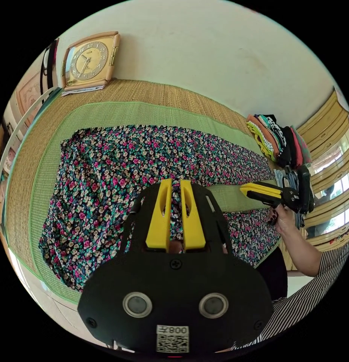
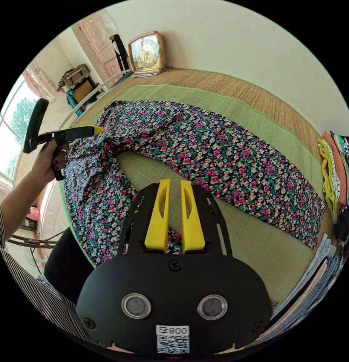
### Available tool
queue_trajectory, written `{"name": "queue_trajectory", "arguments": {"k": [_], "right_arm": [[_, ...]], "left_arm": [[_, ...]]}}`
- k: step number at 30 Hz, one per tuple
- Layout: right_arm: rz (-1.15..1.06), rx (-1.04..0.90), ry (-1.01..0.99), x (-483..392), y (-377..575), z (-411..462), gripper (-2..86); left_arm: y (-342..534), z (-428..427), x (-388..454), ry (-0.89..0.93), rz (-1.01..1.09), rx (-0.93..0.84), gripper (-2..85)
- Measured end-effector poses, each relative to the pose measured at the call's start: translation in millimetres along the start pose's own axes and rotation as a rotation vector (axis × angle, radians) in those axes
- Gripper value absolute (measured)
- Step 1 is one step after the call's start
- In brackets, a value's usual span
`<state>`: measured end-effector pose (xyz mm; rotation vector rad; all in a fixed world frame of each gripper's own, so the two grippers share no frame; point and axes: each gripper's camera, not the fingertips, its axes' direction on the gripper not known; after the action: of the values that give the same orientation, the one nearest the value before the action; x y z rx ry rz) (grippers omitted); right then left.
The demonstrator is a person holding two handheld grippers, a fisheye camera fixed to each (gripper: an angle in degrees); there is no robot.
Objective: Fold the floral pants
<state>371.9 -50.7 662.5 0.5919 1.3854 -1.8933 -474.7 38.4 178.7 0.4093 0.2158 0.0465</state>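
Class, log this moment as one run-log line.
floral pants: spread on mat | left gripper: shut on pants | right gripper: open, above mat

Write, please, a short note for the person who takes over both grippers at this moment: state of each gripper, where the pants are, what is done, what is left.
Left gripper: jaws pinch floral fabric between them, near the waist end of the floral pants.
Right gripper: jaws slightly apart, nothing clearly gripped; it hovers above the green mat, between the two legs.
Pants: spread over the mat, legs parted in a V.
Done: pants laid out, no fold visible.
Left: probably bring one leg over the other, then fold lengthwise.
Stacked folded clothes lie at the mat's end.
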Motion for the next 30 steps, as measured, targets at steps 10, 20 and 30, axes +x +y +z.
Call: {"name": "queue_trajectory", "arguments": {"k": [10,20,30], "right_arm": [[-0.116,-0.084,0.119,18,14,19,1.4],[-0.018,-0.021,0.000,63,61,-5,0.1],[0.436,0.024,0.183,228,137,-56,1.0]], "left_arm": [[-32,108,83,-0.187,0.274,-0.269,2.1],[-36,112,98,-0.047,0.242,-0.199,2.2],[-51,158,104,0.012,0.171,-0.265,3.7]]}}
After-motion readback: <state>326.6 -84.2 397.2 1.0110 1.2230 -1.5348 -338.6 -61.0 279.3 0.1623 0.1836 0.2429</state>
